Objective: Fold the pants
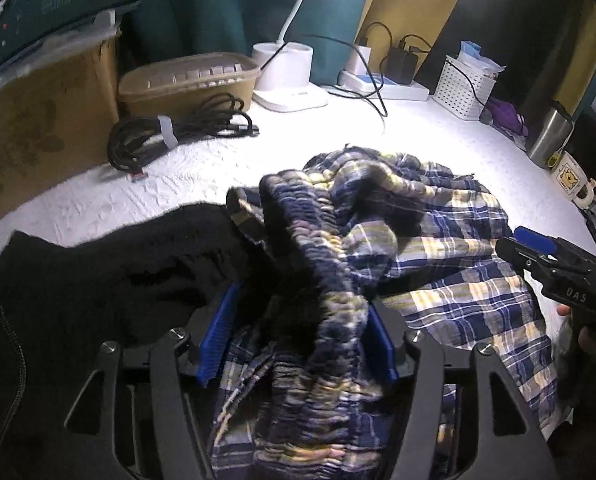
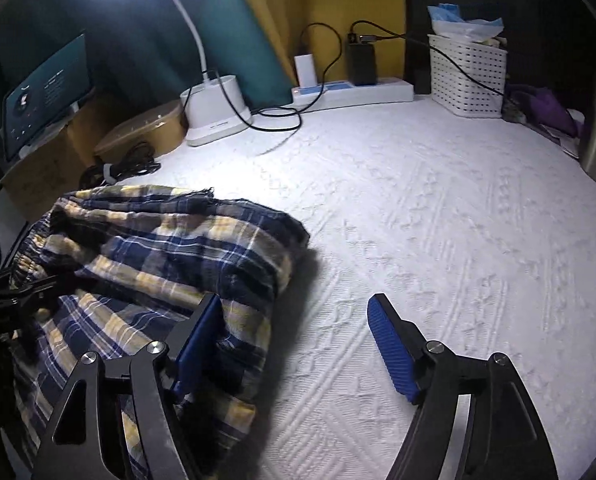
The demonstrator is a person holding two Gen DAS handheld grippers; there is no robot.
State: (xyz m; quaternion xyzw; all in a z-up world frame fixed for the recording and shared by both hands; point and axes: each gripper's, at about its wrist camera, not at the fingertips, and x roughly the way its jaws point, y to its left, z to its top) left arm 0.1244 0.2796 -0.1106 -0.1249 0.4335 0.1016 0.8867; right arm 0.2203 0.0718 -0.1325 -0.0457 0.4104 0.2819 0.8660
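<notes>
Left tongs (image 1: pixel 298 344): jaws stood apart, two blue pads; the gathered waistband lay between them, and whether the pads pressed it could not be told.
Right tongs (image 2: pixel 293 348): jaws wide apart, nothing between them; the left pad lay over the pants' edge, the right pad (image 2: pixel 392 354) over bare cloth.
Pants (image 1: pixel 438 248): one pair, navy, yellow and white plaid, crumpled in a heap on the counter (image 2: pixel 438 220), which wore a white textured cover; the ruffled elastic waistband (image 1: pixel 322 240) rose toward the left tongs.
Black garment (image 1: pixel 97 272): one, touching the pants on their left in the left wrist view.
Cable bundle (image 1: pixel 177 132): one coiled black bundle tied with a white strap, beyond the pants to their left.
Tan tub (image 1: pixel 189 80): one lidded plastic container, behind the cable bundle; contents could not be made out.
Lamp (image 2: pixel 215 108): one white desk lamp, lit, beyond the pants, just beside the tan tub.
Power strip (image 2: pixel 354 92): one white strip, beyond the pants to the lamp's right, with two adapters plugged in, one white and one black.
White basket (image 2: pixel 466 76): one perforated basket, right of the power strip, holding blue and white wrapped items.
Mug (image 1: pixel 570 180): one white mug with a cartoon picture, right of the pants.
Steel tumbler (image 1: pixel 548 136): one, just behind the mug.
</notes>
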